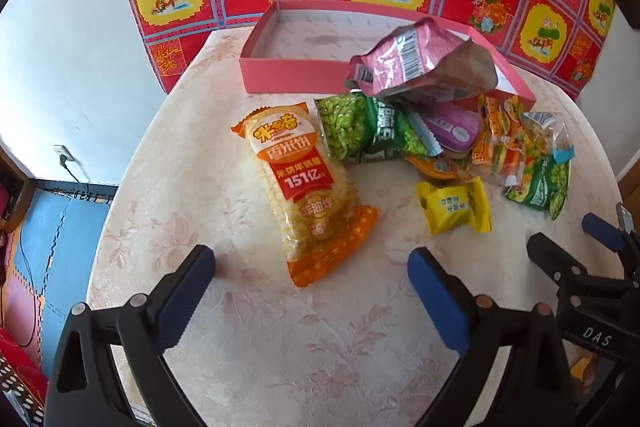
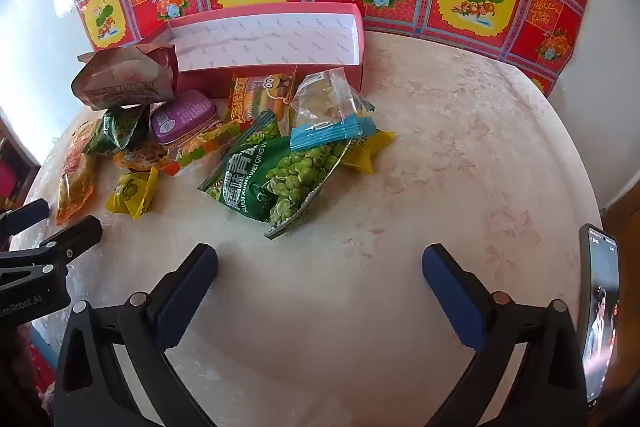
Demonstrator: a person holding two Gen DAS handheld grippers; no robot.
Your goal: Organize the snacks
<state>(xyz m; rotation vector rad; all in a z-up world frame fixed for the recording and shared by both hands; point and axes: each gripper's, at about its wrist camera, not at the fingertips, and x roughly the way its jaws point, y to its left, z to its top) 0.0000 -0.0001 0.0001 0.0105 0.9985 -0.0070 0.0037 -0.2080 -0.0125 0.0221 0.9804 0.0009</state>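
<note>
Your left gripper (image 1: 312, 263) is spread wide over the table (image 1: 280, 347), nothing between the pads, touching nothing. Your right gripper (image 2: 320, 267) is the same: jaws full apart over bare cloth, empty. Both tilt down at the pile, which reads as a start pose before any pick.

Nearest your left jaws is the rice cracker pack (image 1: 302, 191), flat, one end lying just ahead of the gap, so probably the easy first grab. Just right of it sits a yellow candy (image 1: 454, 205). Nearest your right jaws is the green pea bag (image 2: 276, 179), flat, with a clear blue-edged packet (image 2: 332, 111) lying over its far end.

Further back the snacks are heaped loose: another pea bag (image 1: 360, 129), a purple tin (image 1: 452, 127), a burger gummy pack (image 2: 260, 93), and a pink pouch (image 1: 420, 63) leaning on the box wall.

The pink box (image 1: 296, 75) is at the far edge, open, empty; likely where the snacks go. Nothing sorted yet.

A phone (image 2: 600, 311) stands at the right edge, well clear.
</note>
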